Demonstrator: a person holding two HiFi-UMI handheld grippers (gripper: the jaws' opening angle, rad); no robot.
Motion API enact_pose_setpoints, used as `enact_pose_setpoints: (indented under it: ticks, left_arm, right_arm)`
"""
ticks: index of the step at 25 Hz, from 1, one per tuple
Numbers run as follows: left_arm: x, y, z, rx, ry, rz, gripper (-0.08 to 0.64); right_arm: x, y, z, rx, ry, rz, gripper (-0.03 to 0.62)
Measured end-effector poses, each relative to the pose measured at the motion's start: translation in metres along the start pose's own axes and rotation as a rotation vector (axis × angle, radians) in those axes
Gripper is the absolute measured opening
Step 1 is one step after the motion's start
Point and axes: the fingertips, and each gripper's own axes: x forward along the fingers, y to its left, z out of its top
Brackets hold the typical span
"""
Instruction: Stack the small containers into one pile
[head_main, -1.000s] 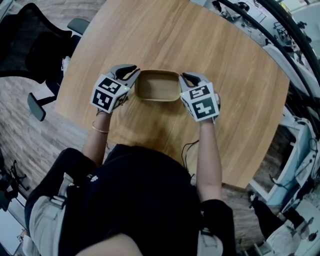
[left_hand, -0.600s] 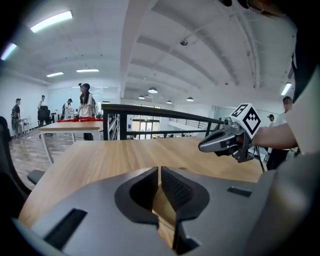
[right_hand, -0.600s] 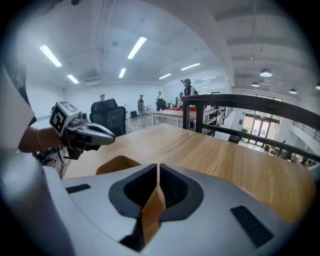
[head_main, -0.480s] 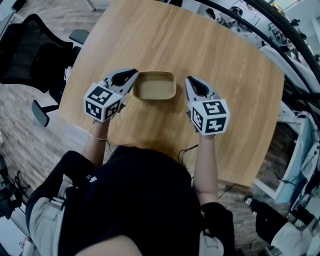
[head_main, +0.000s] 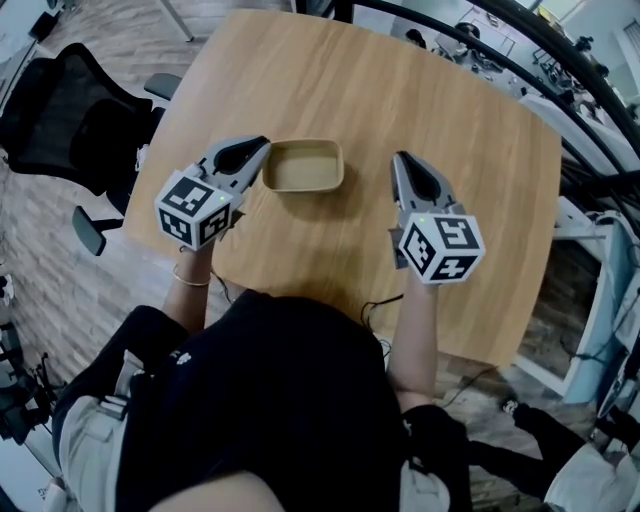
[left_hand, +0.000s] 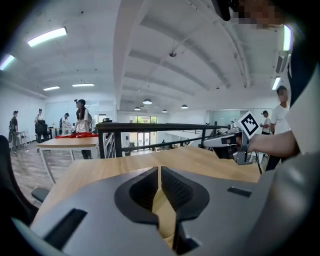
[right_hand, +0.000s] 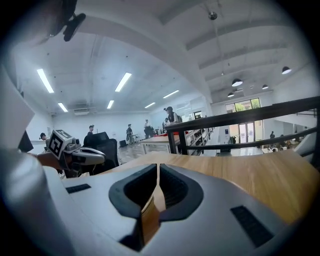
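On the wooden table (head_main: 450, 110) sits one tan container (head_main: 303, 166), toward the side nearest the person. No other container shows anywhere on the top, and whether several are nested inside it I can't tell from above.

What I'd worry about is the left gripper (head_main: 260, 146). Its tip hangs just beside the container's left rim, so a careless swing toward the middle could knock the container askew or slide it across the smooth wood. The right gripper (head_main: 401, 160) is well clear on the other side and looks less of a threat. If another container does need picking up, neither tool is ready for it.

Both pairs of jaws are pressed together with only a hairline slit between the pads. Nothing is pinched in either, and only tan surface shows through the gaps below.
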Motion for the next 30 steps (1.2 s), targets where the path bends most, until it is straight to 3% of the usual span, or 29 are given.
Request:
enact_pose_setpoints:
  ticks: [8, 30]
  left_arm:
    - [-0.006, -0.008, 0.013, 0.024, -0.011, 0.017, 0.034]
    - [-0.009, -0.028, 0.017, 0.03, -0.023, 0.003, 0.034]
  right_arm:
    - [-0.022, -0.011, 0.003, 0.039, -0.04, -0.018, 0.028]
    - [-0.048, -0.011, 0.013, 0.02, -0.069, -0.026, 0.028]
